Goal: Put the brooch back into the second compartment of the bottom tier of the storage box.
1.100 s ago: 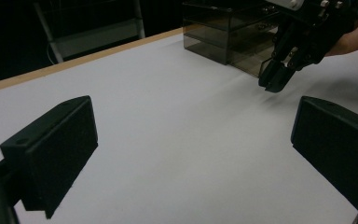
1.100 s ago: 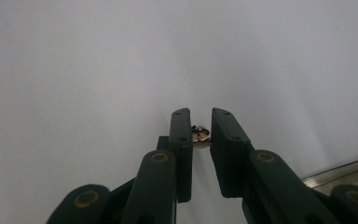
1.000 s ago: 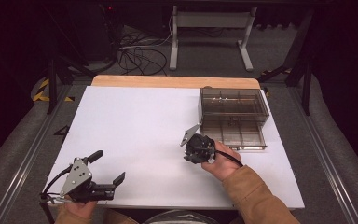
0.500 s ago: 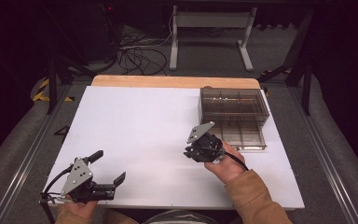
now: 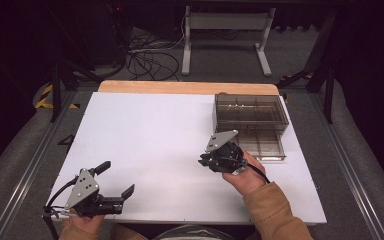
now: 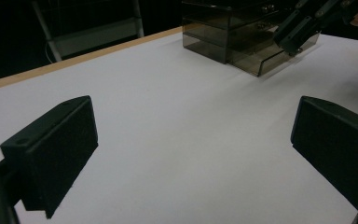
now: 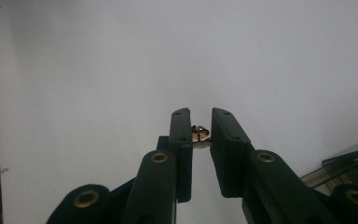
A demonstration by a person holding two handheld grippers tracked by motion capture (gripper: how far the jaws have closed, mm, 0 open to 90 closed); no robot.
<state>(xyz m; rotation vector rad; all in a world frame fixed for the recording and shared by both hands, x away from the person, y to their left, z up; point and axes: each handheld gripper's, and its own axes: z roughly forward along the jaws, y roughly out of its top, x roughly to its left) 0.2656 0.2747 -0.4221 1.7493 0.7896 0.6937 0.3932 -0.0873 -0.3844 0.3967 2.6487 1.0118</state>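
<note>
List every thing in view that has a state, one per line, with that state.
Left gripper: open, jaws wide apart, holding nothing, low over the white table.
Right gripper: jaws nearly closed on a small gold-coloured item, above the table.
Smoky clear drawer box: lower drawer pulled out toward the person; the rest closed.
Small gold-coloured item: pinched between the right gripper's jaws, too small to identify.

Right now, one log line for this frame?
left gripper: open, idle, low over white table | right gripper: shut on small brass-coloured part | smoky plastic drawer box: bottom drawer pulled out
</note>
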